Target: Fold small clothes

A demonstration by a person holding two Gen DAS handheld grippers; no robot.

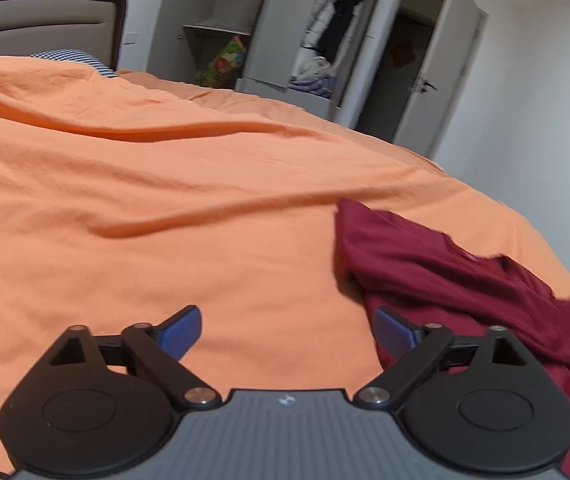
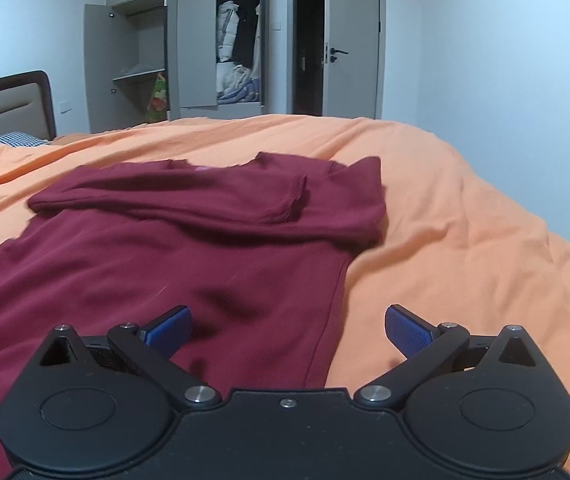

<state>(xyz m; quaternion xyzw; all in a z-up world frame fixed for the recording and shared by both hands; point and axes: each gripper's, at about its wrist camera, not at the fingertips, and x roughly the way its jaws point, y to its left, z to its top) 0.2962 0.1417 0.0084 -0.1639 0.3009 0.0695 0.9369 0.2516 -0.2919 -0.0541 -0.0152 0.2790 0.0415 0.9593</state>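
A dark red T-shirt (image 2: pixel 189 248) lies flat on the orange bedspread (image 2: pixel 465 240), its sleeves folded across the chest near the collar. My right gripper (image 2: pixel 288 330) hovers open over the shirt's right side seam, left finger above the cloth, right finger above bare bedspread, nothing held. In the left wrist view the same T-shirt (image 1: pixel 457 276) lies at the right. My left gripper (image 1: pixel 287 332) stands open and empty above the bedspread (image 1: pixel 165 200), beside the shirt's left edge, its right fingertip (image 1: pixel 393 330) over the cloth's border.
A padded headboard (image 1: pixel 45 20) and a checked pillow (image 1: pixel 73 58) sit at the bed's far left. Beyond the bed stands an open grey wardrobe (image 2: pixel 201 40) with hanging clothes, and an open door (image 2: pixel 353 40). Raised creases run across the bedspread.
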